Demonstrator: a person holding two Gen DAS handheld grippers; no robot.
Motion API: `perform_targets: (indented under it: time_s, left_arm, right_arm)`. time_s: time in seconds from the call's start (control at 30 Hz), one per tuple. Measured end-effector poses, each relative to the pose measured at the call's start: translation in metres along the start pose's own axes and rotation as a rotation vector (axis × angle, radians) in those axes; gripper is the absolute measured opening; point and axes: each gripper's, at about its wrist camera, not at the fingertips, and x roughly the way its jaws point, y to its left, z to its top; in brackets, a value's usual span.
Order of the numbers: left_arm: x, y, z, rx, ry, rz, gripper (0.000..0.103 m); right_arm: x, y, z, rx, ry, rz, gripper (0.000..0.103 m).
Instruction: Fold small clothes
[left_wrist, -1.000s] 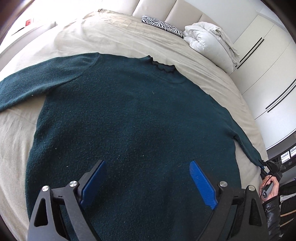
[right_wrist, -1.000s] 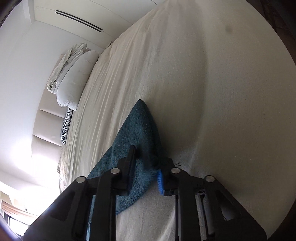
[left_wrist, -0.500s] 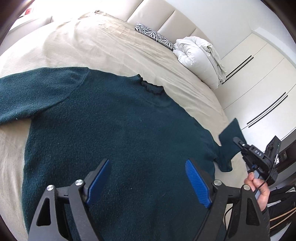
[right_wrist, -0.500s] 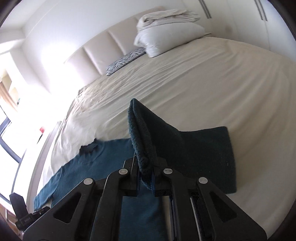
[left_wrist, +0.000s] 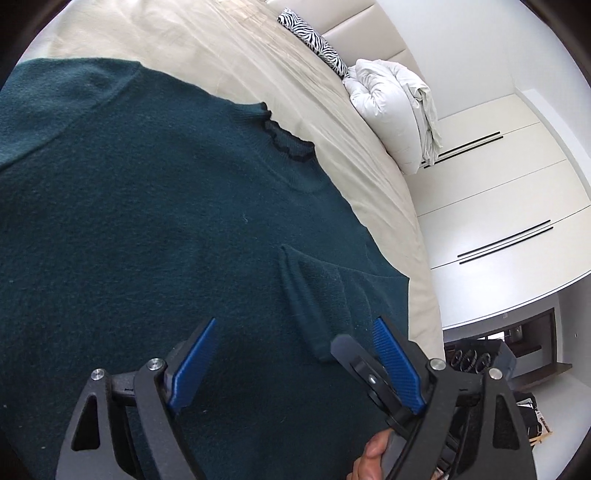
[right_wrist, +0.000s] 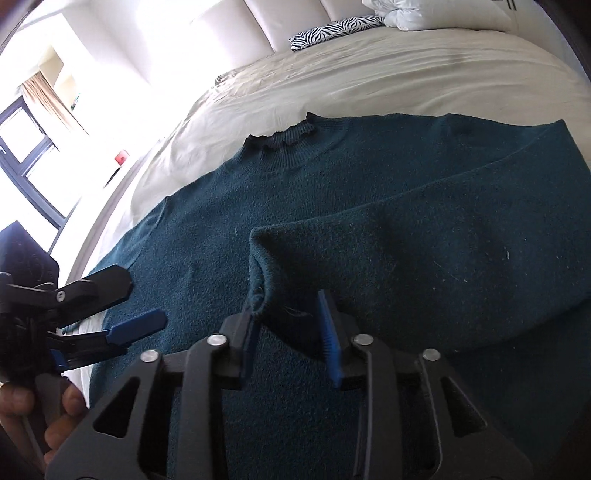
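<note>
Right wrist view, nearest first: right gripper (right_wrist: 290, 332) has its jaws partly apart, just been opening, with the cuff (right_wrist: 258, 291) of the folded sleeve (right_wrist: 388, 266) between the blue pads. The left pad is right at the cuff edge, the right pad stands clear of it, so no squeeze. The sleeve runs from the fingers off to the right, lying across the body of the dark green sweater (right_wrist: 207, 229). The sweater is flat on the bed (right_wrist: 332, 81), its long axis running away from the fingers, collar (right_wrist: 280, 138) at the far end toward the headboard. The other sleeve goes off left. Only this view shows the left gripper (right_wrist: 129, 306) from the side, jaws wide, a hand (right_wrist: 55, 417) gripping it at the lower left, with a bright window beyond.

Left wrist view: left gripper (left_wrist: 291, 362) is wide open over the sweater's body, nothing between the pads. The folded cuff (left_wrist: 306, 295) lies just ahead, toward the right finger, pointing back at the camera. Collar (left_wrist: 288, 142) further out. Only this view shows the white cupboards (left_wrist: 498, 206) past the bed edge and the pile of white bedding (left_wrist: 395, 103).
</note>
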Motion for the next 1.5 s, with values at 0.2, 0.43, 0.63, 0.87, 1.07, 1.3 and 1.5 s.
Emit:
perform_targets:
  time_s: [0.2, 0.43, 0.63, 0.87, 1.07, 1.3, 1.5]
  left_arm:
    - [0.054, -0.027, 0.003, 0.069, 0.094, 0.06, 0.074]
    - [0.08, -0.031, 0.02, 0.104, 0.097, 0.188, 0.013]
    - [0.043, -0.025, 0.027, 0.174, -0.006, 0.226, 0.009]
    - [-0.002, -0.004, 0.051, 0.252, -0.167, 0.352, 0.009]
    - [-0.002, 0.024, 0.056, 0.236, -0.175, 0.387, 0.009]
    - [0.002, 0.019, 0.05, 0.255, -0.19, 0.375, 0.009]
    - [0.001, 0.026, 0.049, 0.253, -0.179, 0.381, 0.009]
  right_arm:
    - [-0.066, -0.022, -0.005, 0.057, -0.068, 0.05, 0.065]
    - [-0.131, -0.076, 0.013, 0.152, -0.177, 0.039, 0.065]
    - [-0.141, -0.119, 0.042, 0.213, -0.202, 0.017, 0.064]
    - [-0.127, -0.187, 0.089, 0.344, -0.179, 0.005, 0.055]
    - [-0.088, -0.22, 0.121, 0.398, -0.107, 0.003, 0.045]
    - [-0.04, -0.227, 0.146, 0.387, -0.026, -0.035, 0.034]
    - [-0.017, -0.233, 0.154, 0.374, 0.004, -0.099, 0.007]
